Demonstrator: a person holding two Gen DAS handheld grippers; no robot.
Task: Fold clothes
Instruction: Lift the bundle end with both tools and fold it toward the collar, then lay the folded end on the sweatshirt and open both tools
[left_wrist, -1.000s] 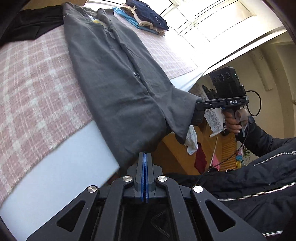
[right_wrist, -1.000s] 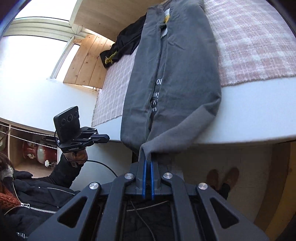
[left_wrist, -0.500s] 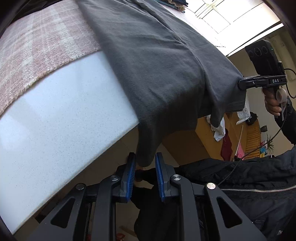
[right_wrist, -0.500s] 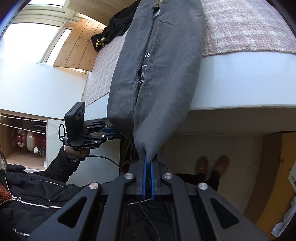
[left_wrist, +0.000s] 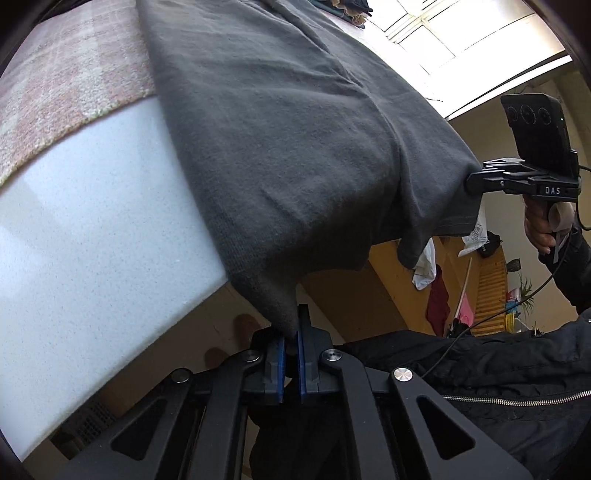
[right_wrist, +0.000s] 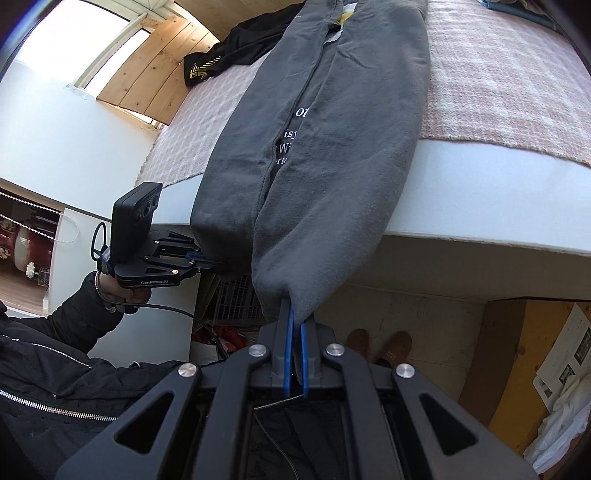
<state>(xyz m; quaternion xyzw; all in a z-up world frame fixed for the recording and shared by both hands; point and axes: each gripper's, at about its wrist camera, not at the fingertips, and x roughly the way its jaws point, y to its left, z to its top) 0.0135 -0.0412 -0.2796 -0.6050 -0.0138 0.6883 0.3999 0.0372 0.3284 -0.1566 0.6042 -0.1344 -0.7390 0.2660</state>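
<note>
The left gripper (left_wrist: 290, 347) sits below the edge of the white mattress (left_wrist: 92, 229), its blue pads pinched on a hanging corner of the grey garment (left_wrist: 280, 140). The right gripper (right_wrist: 294, 334) is likewise below the mattress edge, its pads clamped on the other bottom corner of the same garment. In the left wrist view a hand (left_wrist: 541, 229) grips the right tool's handle beside the cloth's far hem; in the right wrist view a black-sleeved hand (right_wrist: 118, 291) holds the left tool level, just beside the mattress side. The garment lies folded lengthwise up the mattress over a pink checked blanket (right_wrist: 498, 81), with its lower end draped over the edge. Its upper end is cut off by the frame. White lettering along the central fold is mostly swallowed by the crease; only fragments such as "O", "isy" and "W" show. The right tool reads "DAS", the left "GenRobot.AI". A black garment (right_wrist: 236, 51) lies beyond on the blanket, its yellow print too small to read.
</note>
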